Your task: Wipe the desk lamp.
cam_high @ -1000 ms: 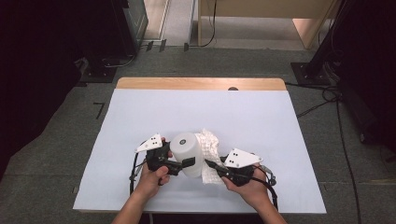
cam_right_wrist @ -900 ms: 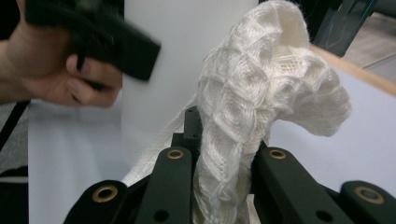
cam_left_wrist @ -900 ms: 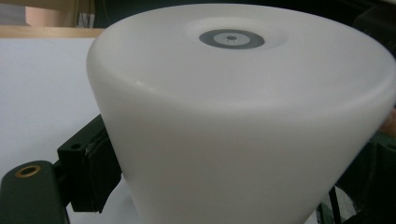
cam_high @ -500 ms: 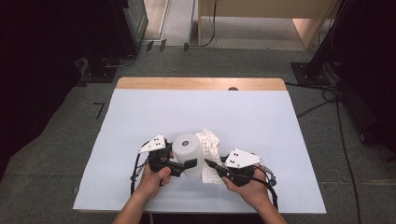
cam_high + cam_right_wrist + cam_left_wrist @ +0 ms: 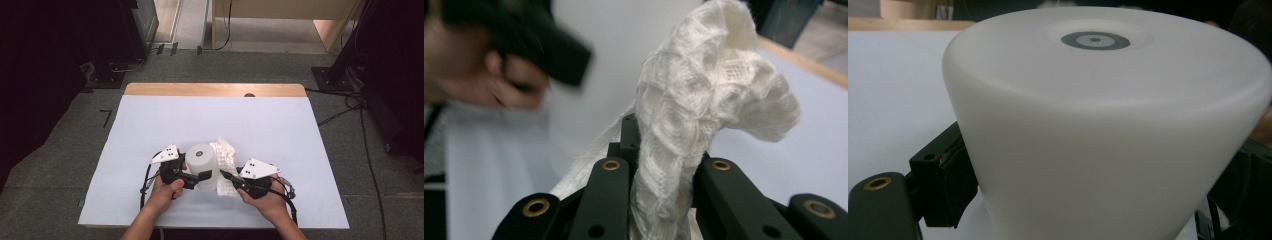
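A frosted white cup (image 5: 201,161) stands upside down on the white-covered table (image 5: 280,130), near its front edge. My left gripper (image 5: 199,172) clasps it from the left; in the left gripper view a black pad (image 5: 943,185) presses on the wall of the cup (image 5: 1108,130). Just right of the cup lies a white knitted cloth (image 5: 226,156). My right gripper (image 5: 224,175) is shut on the near end of that cloth, and in the right gripper view the cloth (image 5: 704,95) rises bunched from between the jaws of the right gripper (image 5: 664,150).
A strip of bare wood (image 5: 215,90) shows along the table's far edge. Dark stands and cables (image 5: 350,100) sit on the floor around the table. The other hand (image 5: 509,85) shows blurred at the left of the right gripper view.
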The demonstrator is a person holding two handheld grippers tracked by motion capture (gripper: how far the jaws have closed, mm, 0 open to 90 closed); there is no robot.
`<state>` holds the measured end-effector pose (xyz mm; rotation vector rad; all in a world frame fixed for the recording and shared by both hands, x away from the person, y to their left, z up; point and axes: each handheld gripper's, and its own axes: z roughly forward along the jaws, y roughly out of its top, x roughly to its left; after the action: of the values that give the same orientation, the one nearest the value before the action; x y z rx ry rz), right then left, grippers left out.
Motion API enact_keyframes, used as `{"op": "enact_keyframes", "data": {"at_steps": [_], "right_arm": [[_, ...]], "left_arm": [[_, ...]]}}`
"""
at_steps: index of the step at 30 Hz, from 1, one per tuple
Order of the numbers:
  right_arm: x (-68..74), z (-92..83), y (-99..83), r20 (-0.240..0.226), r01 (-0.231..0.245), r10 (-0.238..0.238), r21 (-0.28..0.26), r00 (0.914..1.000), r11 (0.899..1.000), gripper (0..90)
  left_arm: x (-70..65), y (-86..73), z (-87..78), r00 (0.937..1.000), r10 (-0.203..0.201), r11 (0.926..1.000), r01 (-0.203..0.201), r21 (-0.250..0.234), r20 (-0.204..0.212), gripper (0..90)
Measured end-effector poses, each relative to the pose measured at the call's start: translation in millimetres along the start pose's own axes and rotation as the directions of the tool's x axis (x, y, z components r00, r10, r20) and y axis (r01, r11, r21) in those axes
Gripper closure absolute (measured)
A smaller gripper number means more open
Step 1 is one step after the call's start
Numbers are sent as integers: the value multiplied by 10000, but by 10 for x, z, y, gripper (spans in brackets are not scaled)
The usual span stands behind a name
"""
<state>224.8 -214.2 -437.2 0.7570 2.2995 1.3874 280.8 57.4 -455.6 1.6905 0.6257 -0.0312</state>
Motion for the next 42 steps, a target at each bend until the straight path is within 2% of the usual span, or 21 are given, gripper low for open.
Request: {"op": "enact_keyframes", "data": {"at_steps": [3,5,7,9,15,17,19,21,23,25,26,27,28,31,32,35,37,38,39,40,42], "right_arm": [[-53,-18,-6,160,-400,403,-198,9991,9990,797],[-85,-52,10,257,-504,513,-374,9984,9980,797],[-115,-83,10,402,-589,605,-388,9974,9975,797],[-141,-93,-4,527,-659,681,-428,9963,9969,797],[-176,-95,-35,622,-784,807,-389,9948,9962,798],[-172,-90,-42,598,-781,799,-317,9950,9964,797],[-180,-89,-49,604,-761,779,-313,9951,9966,797],[-190,-96,-53,654,-819,839,-318,9943,9961,797],[-201,-109,-52,689,-883,905,-352,9935,9955,797],[-206,-117,-53,715,-882,909,-389,9933,9953,797],[-206,-120,-54,722,-875,902,-393,9933,9954,798],[-206,-122,-53,731,-870,896,-389,9933,9955,797],[-204,-122,-54,718,-893,918,-377,9932,9953,797],[-199,-103,-58,682,-840,863,-357,9939,9958,797],[-193,-97,-60,660,-846,867,-333,9940,9959,797],[-178,-89,-55,641,-804,825,-353,9945,9961,797],[-171,-95,-45,659,-794,820,-417,9944,9960,797],[-169,-98,-40,639,-807,835,-456,9945,9957,797],[-163,-103,-34,608,-820,848,-479,9945,9955,798],[-147,-114,-19,643,-796,832,-572,9945,9952,798],[-117,-135,13,598,-681,728,-771,9956,9947,798]], "left_arm": [[-14,-3,-13,9887,913,9957,-890,243,-1191,83],[3,-38,12,9683,1497,9879,-1381,706,-1998,83],[27,-102,53,9313,2185,9736,-1876,1304,-2916,83],[38,-148,83,9052,2611,9621,-2159,1664,-3352,83],[-15,-197,92,8717,3456,9371,-3018,1752,-3473,79],[-17,-214,85,8655,3279,9433,-2781,1813,-3788,64],[-30,-241,75,8641,2827,9584,-2365,1599,-4165,56],[-70,-259,86,8549,2725,9616,-2272,1537,-4414,55],[-124,-270,103,8295,2690,9629,-2211,1545,-4894,55],[-166,-270,113,8151,2412,9705,-2017,1323,-5268,47],[-201,-271,136,7997,2180,9759,-1821,1200,-5595,35],[-224,-274,148,7933,2082,9779,-1792,1073,-5722,36],[-263,-277,177,7747,1983,9799,-1713,1025,-6004,42],[-301,-276,230,7640,1891,9813,-1705,896,-6170,49],[-287,-273,225,7669,1857,9819,-1678,873,-6143,75],[-226,-256,172,7968,1811,9831,-1624,843,-5765,82],[-180,-236,131,8349,1741,9846,-1553,799,-5221,83],[-158,-225,109,8594,1534,9880,-1408,626,-4877,83],[-113,-203,68,9025,1168,9930,-1139,317,-4145,83],[-73,-177,42,9374,870,9962,-852,202,-3372,83],[-41,-135,19,9775,525,9986,-515,103,-2042,84]]}}
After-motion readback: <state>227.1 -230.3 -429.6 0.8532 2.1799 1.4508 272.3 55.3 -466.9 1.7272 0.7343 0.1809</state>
